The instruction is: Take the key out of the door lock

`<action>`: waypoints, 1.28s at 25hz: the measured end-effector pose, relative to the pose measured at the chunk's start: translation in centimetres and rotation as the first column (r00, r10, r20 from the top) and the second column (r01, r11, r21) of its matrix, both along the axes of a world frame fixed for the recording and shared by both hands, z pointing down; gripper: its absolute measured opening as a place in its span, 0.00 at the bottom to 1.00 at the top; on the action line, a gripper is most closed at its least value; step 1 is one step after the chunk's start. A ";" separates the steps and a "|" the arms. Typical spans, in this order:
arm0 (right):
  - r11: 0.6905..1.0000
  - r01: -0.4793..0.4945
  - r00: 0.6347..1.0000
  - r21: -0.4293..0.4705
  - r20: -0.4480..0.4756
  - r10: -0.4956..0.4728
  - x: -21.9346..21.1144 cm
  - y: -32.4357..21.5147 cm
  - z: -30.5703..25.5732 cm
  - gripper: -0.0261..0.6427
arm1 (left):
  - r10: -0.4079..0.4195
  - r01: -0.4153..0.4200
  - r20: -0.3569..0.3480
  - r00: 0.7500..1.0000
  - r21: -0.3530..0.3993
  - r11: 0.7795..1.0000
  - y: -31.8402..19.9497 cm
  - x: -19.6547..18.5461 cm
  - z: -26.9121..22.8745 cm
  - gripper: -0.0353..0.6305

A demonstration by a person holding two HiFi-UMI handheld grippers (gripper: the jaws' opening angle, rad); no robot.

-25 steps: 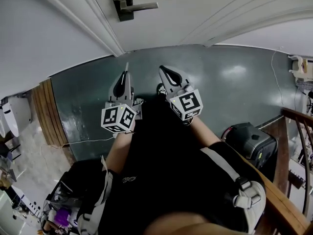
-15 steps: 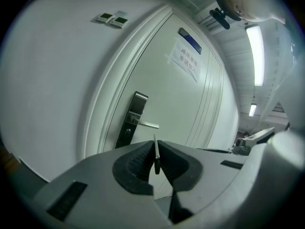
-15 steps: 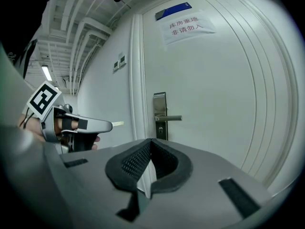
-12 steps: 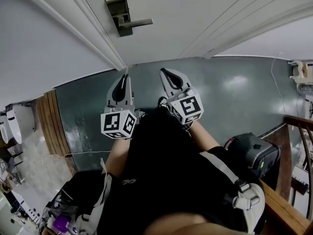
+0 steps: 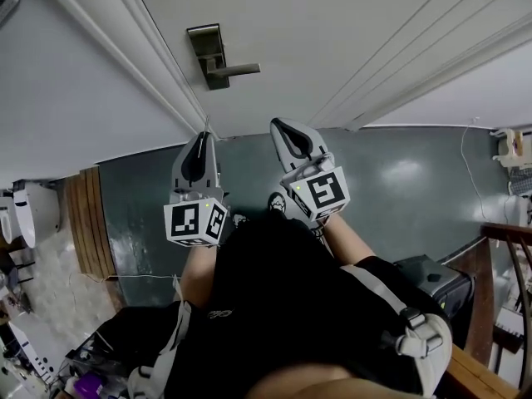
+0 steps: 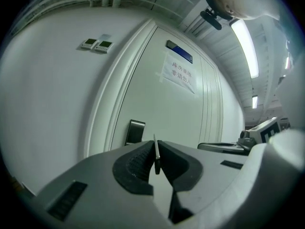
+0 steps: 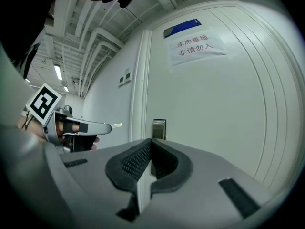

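A grey door carries a metal lock plate (image 5: 207,48) with a lever handle (image 5: 236,71); the plate also shows ahead in the left gripper view (image 6: 135,131) and the right gripper view (image 7: 158,129). My left gripper (image 5: 204,136) is shut on a thin silver key (image 6: 156,150), whose blade sticks out past the pads. The key's tip (image 7: 116,125) shows beyond that gripper's jaws (image 7: 106,126) in the right gripper view, apart from the door. My right gripper (image 5: 279,126) is shut with nothing in it and is held beside the left one, both level and short of the door.
A paper sign (image 6: 178,73) hangs on the door, and two wall switches (image 6: 97,44) sit left of the frame. On the green floor stands a black box (image 5: 432,278) by a wooden railing (image 5: 482,339). A wooden threshold (image 5: 87,214) lies at the left.
Both grippers have risen together and stand nearer the door. The lock plate and handle have come lower and fuller into the head view. Both jaws stay shut.
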State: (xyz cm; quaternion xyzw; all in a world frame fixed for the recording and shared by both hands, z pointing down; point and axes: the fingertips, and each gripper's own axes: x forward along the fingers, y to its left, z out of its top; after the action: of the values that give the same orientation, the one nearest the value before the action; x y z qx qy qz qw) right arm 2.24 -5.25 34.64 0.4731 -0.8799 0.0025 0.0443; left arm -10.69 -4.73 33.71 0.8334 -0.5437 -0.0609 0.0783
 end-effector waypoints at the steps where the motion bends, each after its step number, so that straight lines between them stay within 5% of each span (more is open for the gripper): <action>1: 1.000 0.000 1.000 0.002 -0.004 0.000 0.2 -0.2 -0.2 0.05 | -0.002 0.002 0.002 1.000 0.010 1.000 -0.2 0.1 -0.5 0.11; 10: 0.998 0.031 1.000 0.060 -0.003 -0.031 0.3 -1.1 -1.8 0.05 | -0.019 0.020 -0.043 0.999 0.018 1.000 -0.5 0.7 -1.3 0.11; 32: 0.994 0.033 0.999 0.100 -0.015 -0.032 0.3 -1.7 -2.6 0.05 | -0.055 0.055 0.006 0.998 0.044 0.998 -0.3 1.0 -1.6 0.11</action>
State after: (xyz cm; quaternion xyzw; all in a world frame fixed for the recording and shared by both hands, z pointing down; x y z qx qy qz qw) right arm 2.57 -6.94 32.07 0.4602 -0.8862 -0.0455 0.0267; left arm -9.70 -5.04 32.14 0.8198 -0.5653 -0.0718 0.0565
